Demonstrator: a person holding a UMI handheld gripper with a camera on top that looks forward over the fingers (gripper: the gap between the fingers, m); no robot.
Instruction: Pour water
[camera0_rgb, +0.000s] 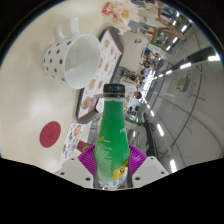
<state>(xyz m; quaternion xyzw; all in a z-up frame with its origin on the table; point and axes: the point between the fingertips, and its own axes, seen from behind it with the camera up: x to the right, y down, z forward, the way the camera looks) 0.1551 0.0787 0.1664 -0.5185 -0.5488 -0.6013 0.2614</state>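
A green plastic bottle (113, 135) with a dark green cap stands upright between my fingers, its label facing the camera. My gripper (112, 164) is shut on the bottle, with the purple pads (90, 158) pressing on both of its sides. Beyond the bottle to the left stands a white cup with black dots (72, 58), its opening turned towards me and its handle on the left. The bottle is lifted, and its cap reaches about level with the cup's lower rim.
A patterned tray or mat (105, 55) lies under and beside the cup. A round red coaster (52, 132) lies on the pale table (30, 95) to the left. Shelves and ceiling lights fill the room beyond.
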